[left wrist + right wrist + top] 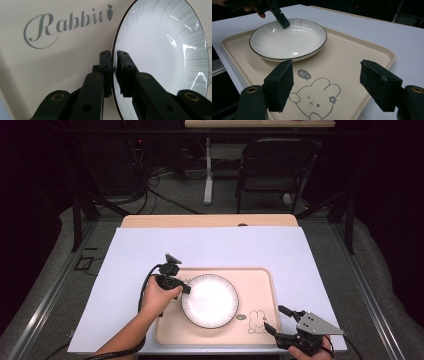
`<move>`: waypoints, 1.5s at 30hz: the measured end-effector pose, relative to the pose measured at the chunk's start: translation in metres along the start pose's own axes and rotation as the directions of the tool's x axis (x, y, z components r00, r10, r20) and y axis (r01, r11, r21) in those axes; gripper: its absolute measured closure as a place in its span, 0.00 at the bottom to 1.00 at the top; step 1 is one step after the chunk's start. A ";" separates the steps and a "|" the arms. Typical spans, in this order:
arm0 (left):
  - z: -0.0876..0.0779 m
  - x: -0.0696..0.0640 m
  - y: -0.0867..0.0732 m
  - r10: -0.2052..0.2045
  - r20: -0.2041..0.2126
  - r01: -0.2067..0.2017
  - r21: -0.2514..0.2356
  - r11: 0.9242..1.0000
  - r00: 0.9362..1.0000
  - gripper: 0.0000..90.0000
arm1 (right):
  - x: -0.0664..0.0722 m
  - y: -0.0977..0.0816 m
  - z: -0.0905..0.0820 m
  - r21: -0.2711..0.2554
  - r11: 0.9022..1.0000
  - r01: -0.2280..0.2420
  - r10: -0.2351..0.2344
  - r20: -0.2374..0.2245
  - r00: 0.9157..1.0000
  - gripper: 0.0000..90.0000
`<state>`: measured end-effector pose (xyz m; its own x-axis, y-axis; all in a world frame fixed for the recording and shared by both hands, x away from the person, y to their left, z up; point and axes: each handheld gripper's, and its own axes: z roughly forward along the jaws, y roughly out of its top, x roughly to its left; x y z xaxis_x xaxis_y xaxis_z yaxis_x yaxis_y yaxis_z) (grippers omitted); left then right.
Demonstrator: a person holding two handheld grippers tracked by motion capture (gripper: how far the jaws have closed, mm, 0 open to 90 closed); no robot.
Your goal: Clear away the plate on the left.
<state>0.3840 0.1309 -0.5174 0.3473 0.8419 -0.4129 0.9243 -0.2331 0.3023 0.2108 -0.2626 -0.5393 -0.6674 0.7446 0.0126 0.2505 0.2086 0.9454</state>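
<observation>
A white plate [210, 300] with a thin dark rim and grey radial streaks sits on a beige tray [260, 282]. My left gripper [186, 287] is shut on the plate's left rim; in the left gripper view the jaws pinch the rim [114, 60], one inside the plate [160, 50] and one outside. My right gripper [274, 318] stands open at the tray's front right corner, holding nothing. In the right gripper view its jaws [327, 85] are spread over the tray's rabbit drawing, with the plate [287, 40] and the left gripper [283, 22] beyond.
The tray [352, 57] lies on a pale lilac mat [210, 247] over a wooden table. "Rabbit" is printed on the tray [62, 62] beside the plate. A dark folding chair [272, 165] stands beyond the table's far edge.
</observation>
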 end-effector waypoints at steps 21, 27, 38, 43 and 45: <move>0.006 0.005 -0.006 0.017 -0.011 -0.017 -0.011 1.000 1.000 0.87 | 0.001 0.000 0.000 -0.003 1.000 0.002 -0.002 0.001 1.000 0.29; 0.000 0.000 -0.008 0.059 -0.024 -0.060 -0.027 0.998 0.998 0.77 | 0.001 0.000 0.000 -0.003 1.000 0.002 -0.002 0.001 1.000 0.29; -0.013 -0.006 -0.019 0.131 -0.073 -0.136 -0.066 0.989 0.989 0.63 | 0.001 0.000 0.000 -0.003 1.000 0.004 -0.004 0.003 1.000 0.29; -0.020 -0.002 -0.027 0.145 -0.077 -0.152 -0.096 0.984 0.986 0.58 | 0.001 0.000 0.000 -0.003 1.000 0.004 -0.004 0.003 1.000 0.29; -0.022 -0.001 -0.031 0.143 -0.083 -0.151 -0.106 0.983 0.986 0.57 | 0.001 0.000 0.000 -0.004 1.000 0.005 -0.004 0.003 1.000 0.29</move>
<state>0.3514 0.1483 -0.5072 0.4611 0.8377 -0.2925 0.8391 -0.3044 0.4508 0.2101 -0.2620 -0.5388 -0.6665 0.7455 0.0074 0.2449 0.2096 0.9466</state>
